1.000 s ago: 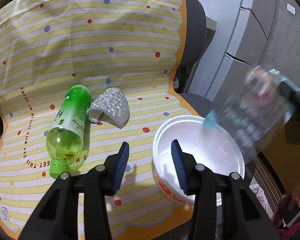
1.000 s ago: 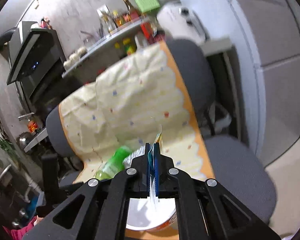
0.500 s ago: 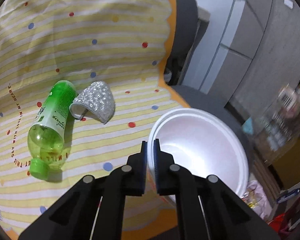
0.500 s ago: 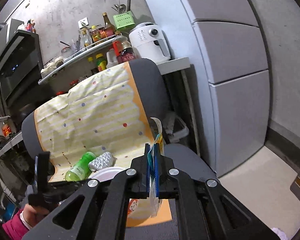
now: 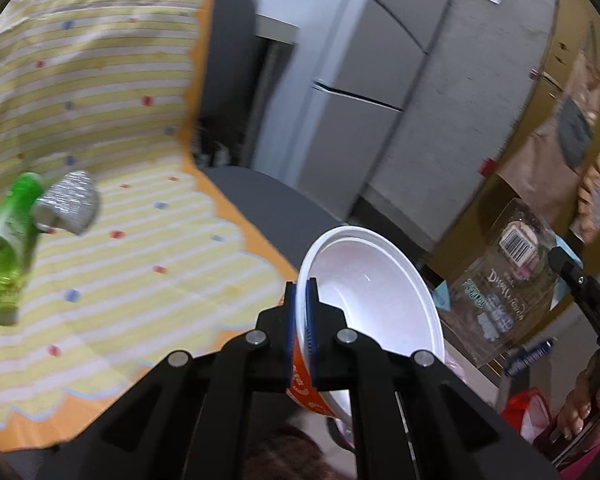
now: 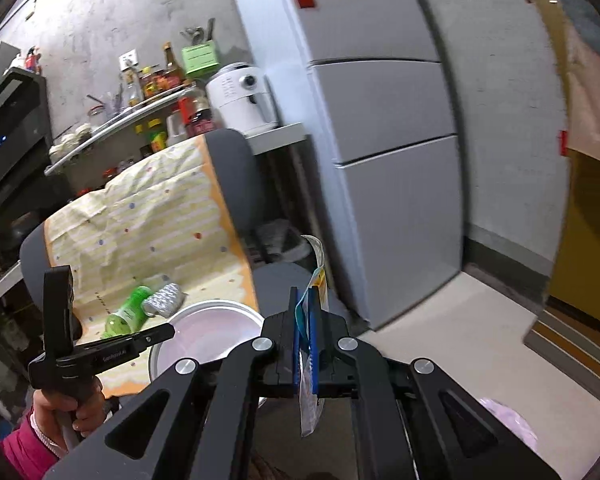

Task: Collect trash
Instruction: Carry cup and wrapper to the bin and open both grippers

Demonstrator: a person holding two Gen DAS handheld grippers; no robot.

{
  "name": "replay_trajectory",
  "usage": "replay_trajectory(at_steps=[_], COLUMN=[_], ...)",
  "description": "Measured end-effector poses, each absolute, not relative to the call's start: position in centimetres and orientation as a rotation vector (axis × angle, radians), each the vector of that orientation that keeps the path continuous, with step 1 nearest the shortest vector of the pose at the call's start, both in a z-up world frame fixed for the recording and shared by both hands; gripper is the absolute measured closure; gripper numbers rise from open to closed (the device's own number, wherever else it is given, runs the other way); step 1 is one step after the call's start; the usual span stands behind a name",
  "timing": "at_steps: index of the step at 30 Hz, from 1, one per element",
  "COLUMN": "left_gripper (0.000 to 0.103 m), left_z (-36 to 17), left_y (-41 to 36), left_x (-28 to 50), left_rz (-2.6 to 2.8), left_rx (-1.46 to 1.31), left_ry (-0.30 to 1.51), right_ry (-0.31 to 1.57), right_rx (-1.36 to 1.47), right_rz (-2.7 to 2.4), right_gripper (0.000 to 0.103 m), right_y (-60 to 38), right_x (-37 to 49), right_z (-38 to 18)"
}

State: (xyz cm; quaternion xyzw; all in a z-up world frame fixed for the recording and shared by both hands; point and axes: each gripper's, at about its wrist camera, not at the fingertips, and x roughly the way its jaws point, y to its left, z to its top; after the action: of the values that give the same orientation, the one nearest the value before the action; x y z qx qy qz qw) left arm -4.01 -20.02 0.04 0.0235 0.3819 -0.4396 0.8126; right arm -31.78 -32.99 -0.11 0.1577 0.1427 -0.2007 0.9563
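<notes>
Trash is seen in four pieces across the two wrist views. One white foam bowl (image 5: 374, 292) with an orange printed side is pinched by its rim between the nearly closed blue pads of the left gripper (image 5: 301, 322) and is held tilted, off the cloth, beyond the seat's front edge. One clear plastic package (image 5: 508, 284) bearing a barcode label is clamped flat between the almost touching fingers of the right gripper (image 6: 306, 346), hanging out above and below the pads; in the left view it is seen to the right of the bowl, apart from it.

Two pieces are left lying on the one yellow striped, dotted cloth (image 5: 140, 264) draped over a grey office chair (image 6: 236, 176): one green bottle (image 5: 8, 236) on its side, and one crumpled silver foil piece (image 5: 70, 206) touching it near its upper end. Both are well apart from the bowl.

One grey two-door refrigerator (image 6: 384, 160) is shown behind the chair, with one white air fryer (image 6: 242, 96) on the counter beside it and a shelf of bottles and jars above. One hand in a pink sleeve (image 6: 66, 408) is seen gripping the handle of the left gripper in the right view. A second hand (image 5: 580, 408) is visible at the lower right edge of the left view.
</notes>
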Motion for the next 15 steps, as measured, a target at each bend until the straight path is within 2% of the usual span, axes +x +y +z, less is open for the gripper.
replay_trajectory(at_steps=[15], left_gripper=[0.1], left_z=[-4.0], left_y=[-31.5], left_x=[-16.1], left_rz=[-1.248], left_rx=[0.344], left_ry=[0.863], right_ry=[0.176], right_rx=[0.378], right_rz=[-0.614], right_gripper=[0.099], right_y=[-37.1], right_x=[-41.5], right_z=[-0.9])
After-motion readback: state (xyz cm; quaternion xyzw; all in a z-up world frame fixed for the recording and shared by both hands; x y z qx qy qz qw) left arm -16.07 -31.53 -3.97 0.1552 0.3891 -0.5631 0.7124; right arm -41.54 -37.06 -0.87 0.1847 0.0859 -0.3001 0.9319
